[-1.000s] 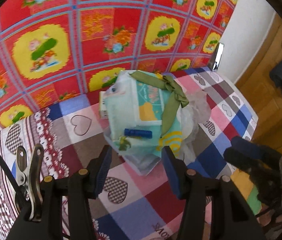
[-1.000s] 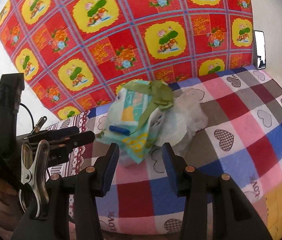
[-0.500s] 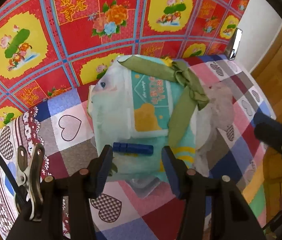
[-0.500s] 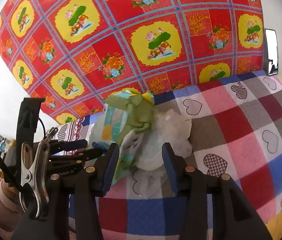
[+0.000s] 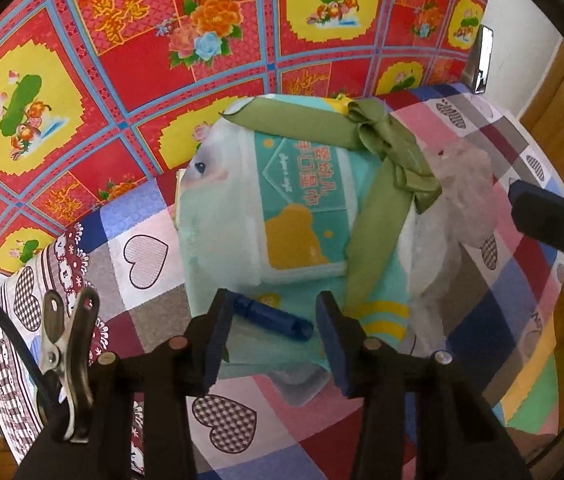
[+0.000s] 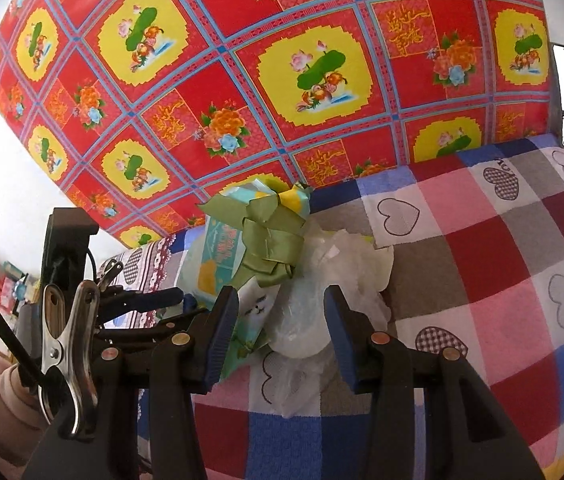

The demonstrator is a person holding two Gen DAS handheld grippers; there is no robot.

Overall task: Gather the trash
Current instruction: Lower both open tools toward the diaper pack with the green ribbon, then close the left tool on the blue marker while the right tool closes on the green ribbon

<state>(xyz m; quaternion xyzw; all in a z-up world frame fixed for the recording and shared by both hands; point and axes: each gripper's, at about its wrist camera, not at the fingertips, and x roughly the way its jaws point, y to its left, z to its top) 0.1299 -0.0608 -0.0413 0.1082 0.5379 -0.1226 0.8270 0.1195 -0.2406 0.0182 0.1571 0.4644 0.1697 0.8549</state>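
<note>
L gripper (image 5: 272, 330) sat low-centre in the left wrist view, jaws closing round a small blue cylinder (image 5: 274, 318) that lay between the pads, not yet pinched. The cylinder rested on the near edge of a teal wipes pack (image 5: 294, 216), mid-frame, w/ a green ribbon (image 5: 386, 168) draped over it and crumpled clear plastic (image 5: 462, 196) to its right, all on the checked heart cloth (image 5: 142, 256). R gripper (image 6: 280, 322) stood apart, lower-centre of its view, straddling the plastic (image 6: 338, 264) w/o pressing. Step looked like first pickup. Next: finish the pinch square on the cylinder, then lift w/o dragging the pack.
</note>
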